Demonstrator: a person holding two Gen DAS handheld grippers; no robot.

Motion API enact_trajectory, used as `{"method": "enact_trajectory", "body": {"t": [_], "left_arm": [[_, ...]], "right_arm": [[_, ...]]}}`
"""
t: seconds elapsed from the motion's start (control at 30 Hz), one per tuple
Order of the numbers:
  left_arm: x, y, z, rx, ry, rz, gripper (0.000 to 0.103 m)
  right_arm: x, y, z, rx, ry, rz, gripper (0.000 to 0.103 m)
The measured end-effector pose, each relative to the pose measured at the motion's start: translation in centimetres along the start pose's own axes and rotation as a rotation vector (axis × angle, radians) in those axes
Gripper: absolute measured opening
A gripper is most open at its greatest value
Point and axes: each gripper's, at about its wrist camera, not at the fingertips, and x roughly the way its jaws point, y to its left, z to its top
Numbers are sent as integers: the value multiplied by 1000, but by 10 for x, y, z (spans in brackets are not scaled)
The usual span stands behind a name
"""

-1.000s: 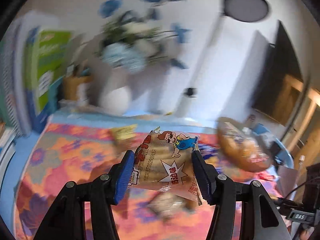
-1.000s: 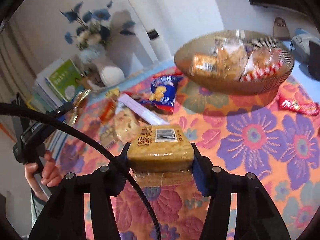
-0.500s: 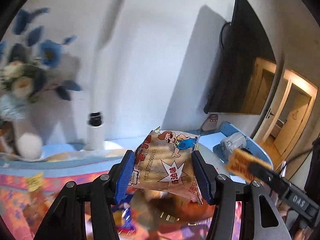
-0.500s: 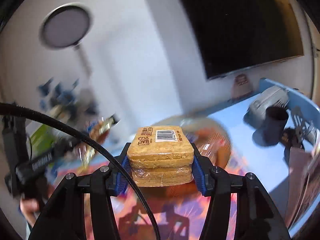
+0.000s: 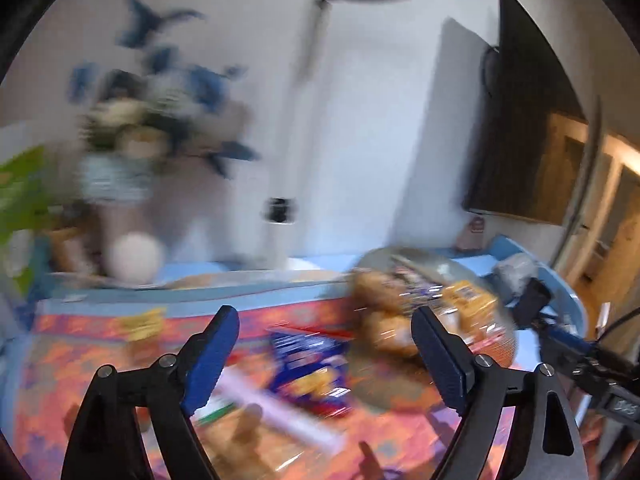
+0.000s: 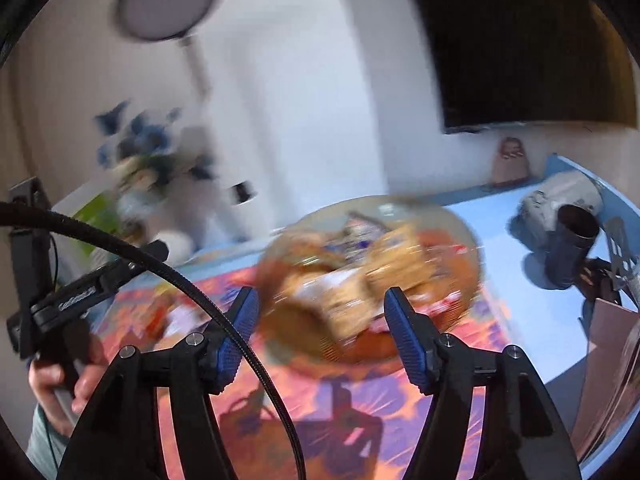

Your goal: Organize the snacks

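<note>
Amber-brown and blurred, our snack bowl [image 6: 372,280] sits heaped with wrapped packets; our left gripper [image 5: 324,344] and right gripper [image 6: 320,320] are opening, both empty.

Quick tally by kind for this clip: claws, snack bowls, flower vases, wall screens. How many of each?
Claws: 2, left claw and right claw, both opening, nothing gripped
Snack bowl: 1
Flower vase: 1
Wall screen: 1
Total: 5

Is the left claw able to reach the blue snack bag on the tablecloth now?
Probably yes. The left claw is empty, its jaws opening, and the blue snack bag lies just ahead of it on the tablecloth with nothing over it. The picture is blurred.
</note>
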Motion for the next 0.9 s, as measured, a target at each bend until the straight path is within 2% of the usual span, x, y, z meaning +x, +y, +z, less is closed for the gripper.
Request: {"method": "enact_trajectory", "body": {"t": [0.13,0.17,0.2,0.23,0.3,0.33,0.43,0.53,0.7,0.73,0.77,0.8,0.83,0.9], "left_arm": [[-58,33,-18,-21,-41,97,91],[-73,41,-24,-20,-55,130,99],[-83,48,-31,-14,-68,164,103],[-92,53,-39,-6,-80,202,103],[-101,66,-59,13,-71,278,103],[-99,72,-70,14,-44,306,103],[-77,99,-106,-27,105,341,103],[-49,121,-131,-102,207,387,103],[-20,139,-143,-185,279,438,103],[-18,141,-144,-190,279,445,103],[-16,141,-146,-188,292,452,103],[-14,141,-147,-189,309,454,103],[-11,142,-149,-192,332,453,103],[-5,143,-153,-193,371,473,103]], "right_arm": [[-9,40,-12,-38,17,45,68],[-9,51,-17,-45,25,58,70],[-6,59,-23,-55,34,67,73],[-3,65,-30,-68,44,71,80],[12,79,-47,-100,84,60,83],[24,87,-58,-121,119,45,83],[64,97,-83,-170,208,-21,83],[100,90,-93,-147,296,-54,83],[138,74,-98,-112,413,-65,83],[138,76,-97,-122,404,-69,86],[139,79,-98,-137,407,-77,98],[142,84,-101,-162,427,-101,103],[148,90,-106,-213,451,-141,103],[143,102,-108,-295,426,-176,103]]}}
